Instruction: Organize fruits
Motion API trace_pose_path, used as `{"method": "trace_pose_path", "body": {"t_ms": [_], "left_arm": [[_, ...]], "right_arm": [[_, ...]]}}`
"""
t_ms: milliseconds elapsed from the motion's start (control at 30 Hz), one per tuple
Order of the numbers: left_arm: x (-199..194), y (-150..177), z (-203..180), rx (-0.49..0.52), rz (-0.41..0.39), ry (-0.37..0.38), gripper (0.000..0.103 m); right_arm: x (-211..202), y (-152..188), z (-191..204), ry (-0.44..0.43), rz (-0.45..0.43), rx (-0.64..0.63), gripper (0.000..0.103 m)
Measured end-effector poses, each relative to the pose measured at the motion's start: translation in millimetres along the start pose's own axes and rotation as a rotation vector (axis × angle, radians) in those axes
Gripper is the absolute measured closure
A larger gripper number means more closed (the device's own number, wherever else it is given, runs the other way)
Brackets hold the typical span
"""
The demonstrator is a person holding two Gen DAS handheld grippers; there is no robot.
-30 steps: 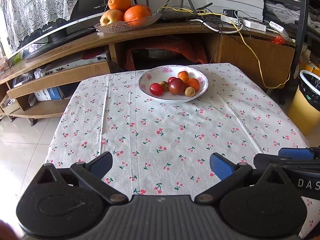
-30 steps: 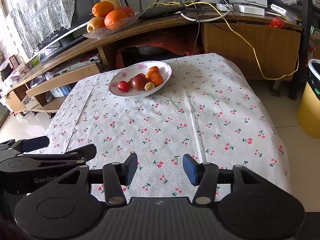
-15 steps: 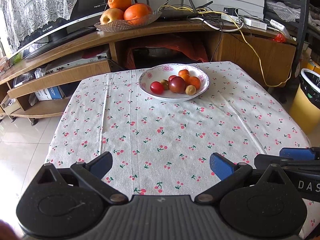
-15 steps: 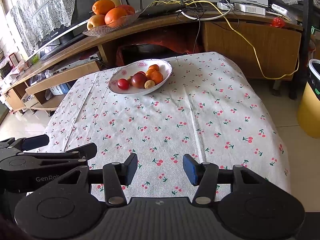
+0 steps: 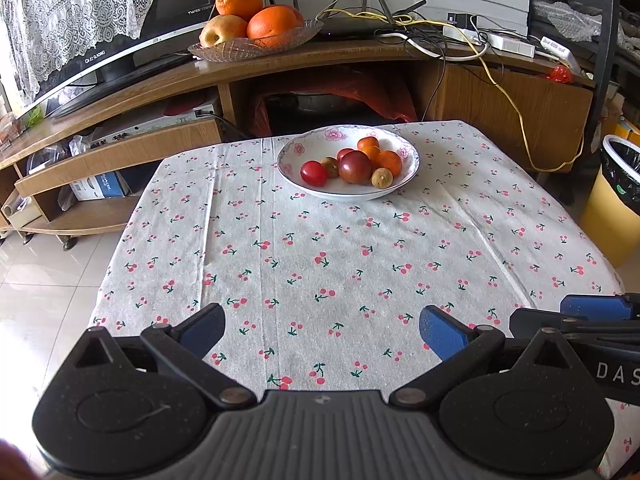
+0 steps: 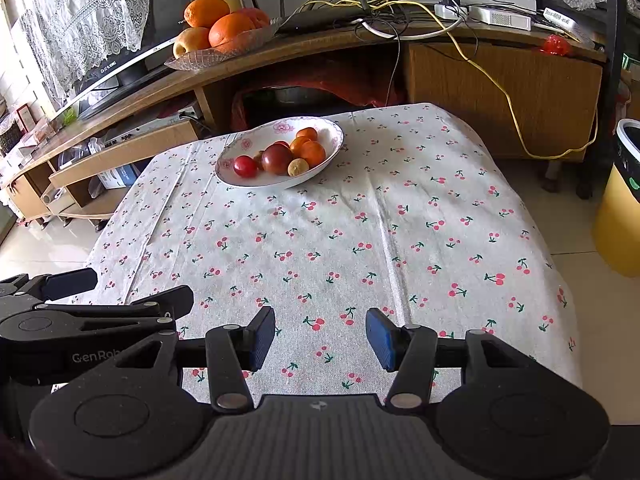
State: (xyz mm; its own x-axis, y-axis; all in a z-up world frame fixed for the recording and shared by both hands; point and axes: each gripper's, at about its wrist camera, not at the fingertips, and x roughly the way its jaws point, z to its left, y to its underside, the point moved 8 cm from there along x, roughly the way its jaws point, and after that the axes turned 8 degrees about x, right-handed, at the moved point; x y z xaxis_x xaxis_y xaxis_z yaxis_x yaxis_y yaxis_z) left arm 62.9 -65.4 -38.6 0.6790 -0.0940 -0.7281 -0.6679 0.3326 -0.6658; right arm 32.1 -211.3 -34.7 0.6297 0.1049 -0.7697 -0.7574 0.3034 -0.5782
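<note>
A white flowered bowl [image 5: 406, 176] [image 6: 332, 152] stands at the far side of the table on the cherry-print cloth [image 5: 320, 264]. It holds several small fruits: a red one [image 5: 314, 173] [image 6: 245, 166], a dark red one [image 5: 355, 167] [image 6: 277, 158], orange ones [image 5: 388, 162] [image 6: 313, 152] and a small yellow-brown one [image 5: 381, 178] [image 6: 298, 167]. My left gripper [image 5: 322, 326] is open and empty over the near edge. My right gripper [image 6: 320, 336] is open and empty, to the right of the left one.
A glass dish [image 5: 256, 46] [image 6: 218, 54] with oranges and an apple sits on the wooden TV stand [image 5: 360, 56] behind the table, next to a TV [image 5: 120, 20] and cables. A yellow bin [image 5: 616, 200] [image 6: 620, 208] stands at the right.
Both views have shifted slightly; the bowl sits a little higher in frame. Both grippers stay open and empty.
</note>
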Motion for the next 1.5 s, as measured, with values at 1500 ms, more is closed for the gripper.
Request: {"method": "trace_pose_path", "body": {"t_ms": [1500], "left_arm": [[4.3,5.5,-5.6,0.042,0.008,-0.037,0.0]], "right_arm": [[3.3,4.3,0.4,0.086,-0.015,-0.076,0.056]]}}
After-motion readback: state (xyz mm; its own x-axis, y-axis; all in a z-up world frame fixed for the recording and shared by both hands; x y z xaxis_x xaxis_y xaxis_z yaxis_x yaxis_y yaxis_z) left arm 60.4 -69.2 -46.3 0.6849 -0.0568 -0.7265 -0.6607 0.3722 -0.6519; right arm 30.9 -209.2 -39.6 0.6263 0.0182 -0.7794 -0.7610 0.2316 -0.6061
